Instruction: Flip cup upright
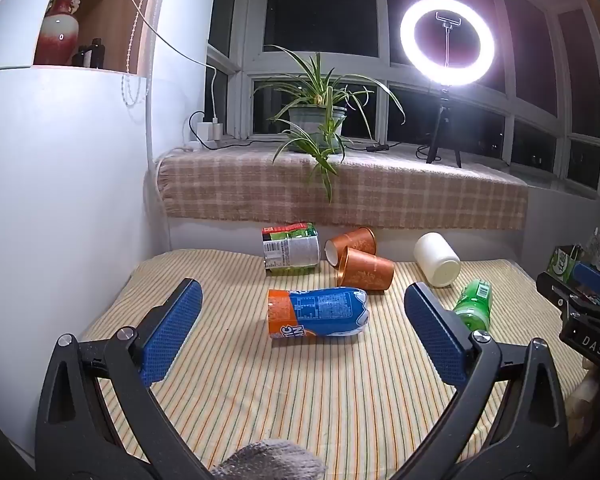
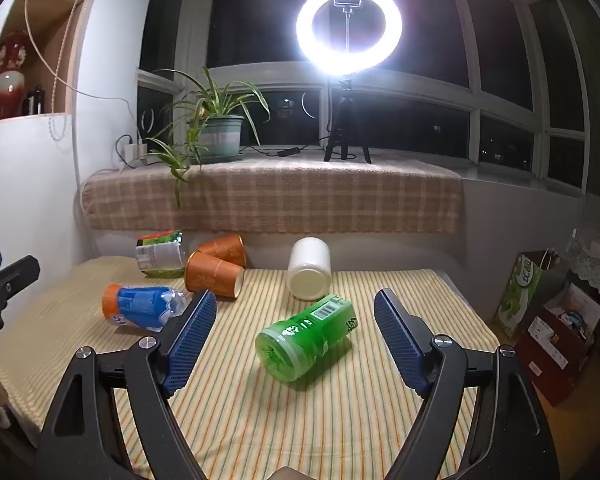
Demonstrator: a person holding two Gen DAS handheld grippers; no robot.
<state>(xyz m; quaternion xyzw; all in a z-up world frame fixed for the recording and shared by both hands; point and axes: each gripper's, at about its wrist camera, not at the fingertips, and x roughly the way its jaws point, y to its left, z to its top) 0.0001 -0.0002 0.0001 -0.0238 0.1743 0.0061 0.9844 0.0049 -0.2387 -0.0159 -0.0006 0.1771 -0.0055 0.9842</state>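
Both the left claw [image 1: 302, 322] and the right claw [image 2: 294, 330] are wide open, holding nothing. Between the right claw's fingers a green cup [image 2: 306, 338] with a barcode label lies on its side on the striped tabletop [image 2: 300, 420]. Farther back lie a blue-orange cup [image 1: 318, 312], two copper cups [image 1: 364, 268] and a white cup [image 2: 309, 269]; their writing is not readable.

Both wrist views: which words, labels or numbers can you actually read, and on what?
"DAS" stands on the black body of the right tongs at the left wrist view's edge.
Large white letters, seemingly "IC" over "N", on the orange and blue cut-bottle cup; partial.
The green plastic cup shows a barcode and white characters: unreadable.
The white and green labelled cup: print too small.
The green carton: characters blurred.
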